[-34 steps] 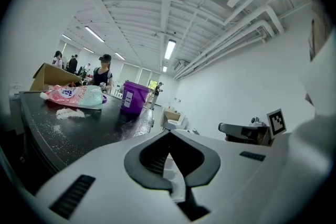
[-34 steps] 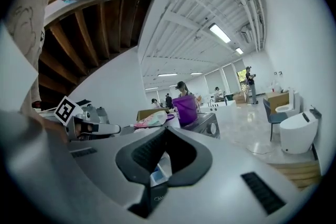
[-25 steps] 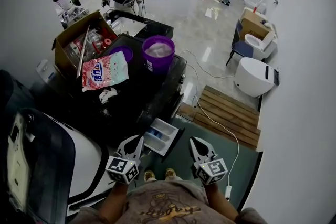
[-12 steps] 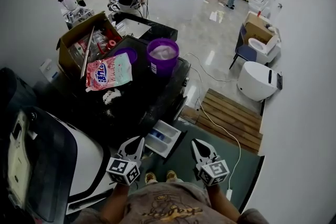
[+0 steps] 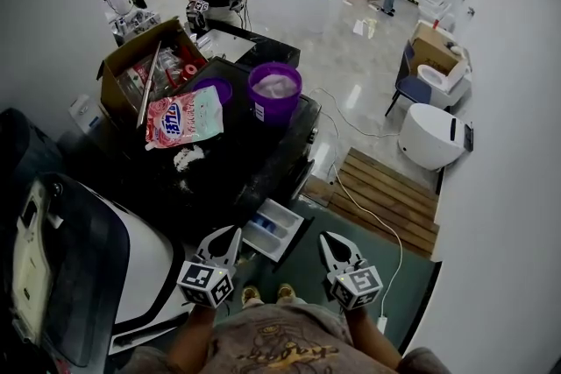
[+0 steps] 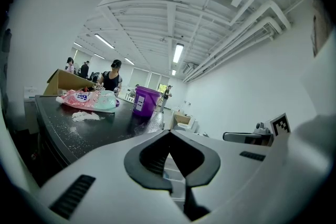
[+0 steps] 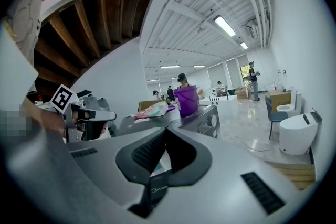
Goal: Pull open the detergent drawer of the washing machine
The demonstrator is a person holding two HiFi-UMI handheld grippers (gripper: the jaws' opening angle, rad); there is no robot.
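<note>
The washing machine (image 5: 237, 171) has a dark top, and its white detergent drawer (image 5: 272, 229) stands pulled out from the front, compartments showing. My left gripper (image 5: 231, 234) hovers just left of the drawer, shut and holding nothing. My right gripper (image 5: 326, 237) hangs to the drawer's right, also shut and empty. In the left gripper view the left gripper (image 6: 169, 134) has its tips touching, and part of the drawer (image 6: 172, 174) shows through the gap behind them. In the right gripper view the right gripper (image 7: 166, 129) is shut too, with the washing machine (image 7: 202, 115) beyond.
On the machine's top stand a purple bucket (image 5: 274, 92), a pink detergent bag (image 5: 184, 118), spilled white powder (image 5: 187, 158) and an open cardboard box (image 5: 140, 70). A wooden pallet (image 5: 386, 197) and a white cable (image 5: 364, 206) lie on the floor at right. People stand far behind.
Both grippers have stayed where they were, shut. Only the head view has shifted slightly.
</note>
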